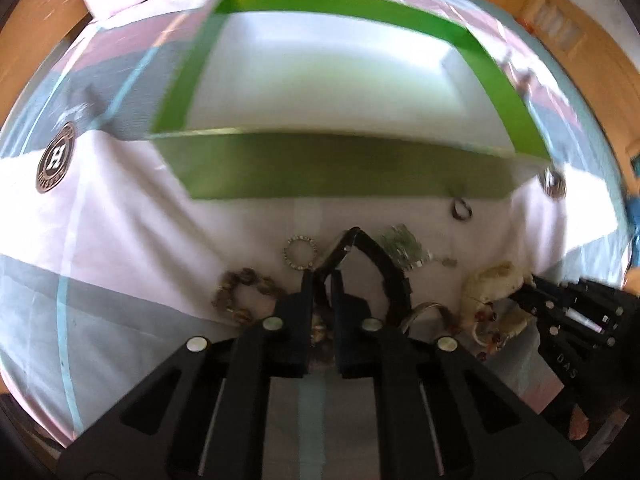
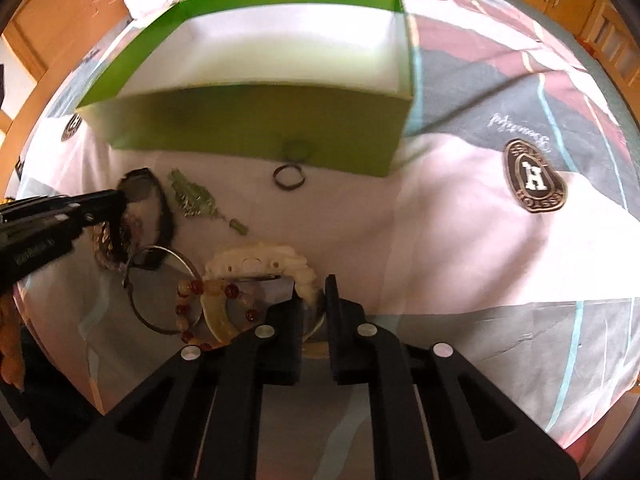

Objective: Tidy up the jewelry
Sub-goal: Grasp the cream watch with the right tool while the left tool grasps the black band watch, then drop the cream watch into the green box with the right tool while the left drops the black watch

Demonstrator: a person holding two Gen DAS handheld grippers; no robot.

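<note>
A green box with a white inside (image 1: 328,80) (image 2: 280,64) stands open on the bed. My left gripper (image 1: 323,280) is shut on a black bracelet (image 1: 376,256), held raised in front of the box; it also shows in the right wrist view (image 2: 160,204). My right gripper (image 2: 310,300) is shut on a cream carved bangle (image 2: 264,260) that rests on the sheet. Beside the bangle lie a red and white bead bracelet (image 2: 200,292) and a thin metal hoop (image 2: 160,300). A green bead piece (image 2: 192,196) and a dark ring (image 2: 289,178) lie nearer the box.
A brown stone bracelet (image 1: 244,292) and a small beaded ring (image 1: 301,252) lie left of my left gripper. The bed sheet has round H logo patches (image 1: 54,158) (image 2: 534,182). Wooden furniture (image 1: 580,32) stands behind the bed.
</note>
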